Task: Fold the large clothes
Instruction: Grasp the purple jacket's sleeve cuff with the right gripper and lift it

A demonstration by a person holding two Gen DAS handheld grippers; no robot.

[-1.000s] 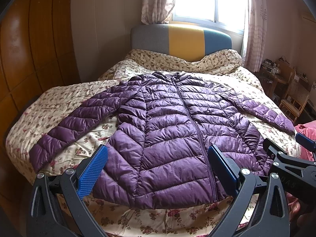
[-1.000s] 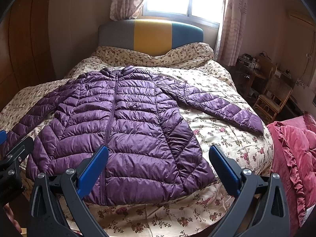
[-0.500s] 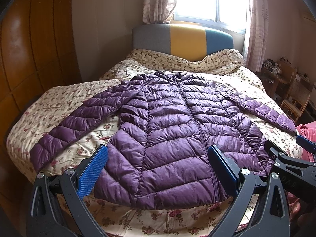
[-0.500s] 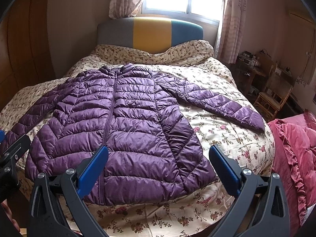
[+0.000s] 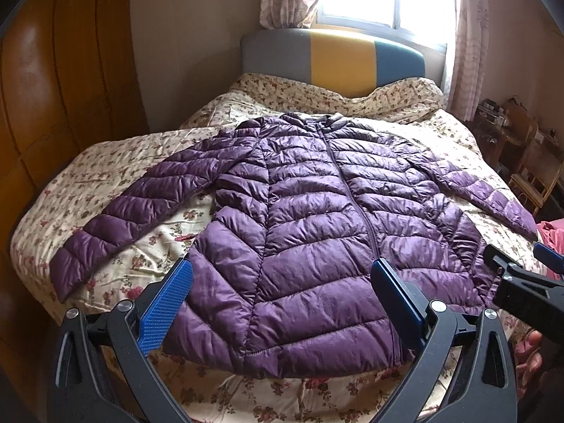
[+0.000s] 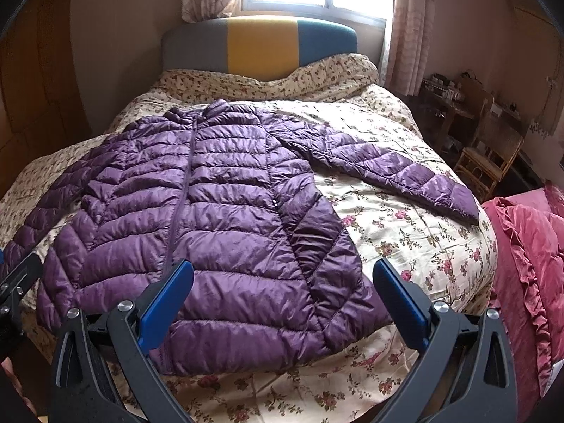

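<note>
A purple quilted down jacket (image 5: 310, 232) lies flat and zipped on the floral bedspread, both sleeves spread out to the sides. It also shows in the right wrist view (image 6: 211, 218). My left gripper (image 5: 282, 292) is open and empty, above the jacket's hem near its left half. My right gripper (image 6: 282, 292) is open and empty, above the hem at the jacket's right side. The left sleeve cuff (image 5: 70, 268) lies near the bed's left edge, the right sleeve cuff (image 6: 454, 197) near the right edge.
The bed (image 5: 246, 394) has a grey, yellow and teal headboard (image 5: 335, 56) under a window. A wooden wardrobe (image 5: 53, 105) stands at the left. A red blanket (image 6: 528, 264) lies at the right. A desk and wicker chair (image 6: 486, 155) stand at the far right.
Both grippers have drifted slightly; the jacket sits a little lower and nearer in both views. Jaws stay open and the jacket has not been touched.
</note>
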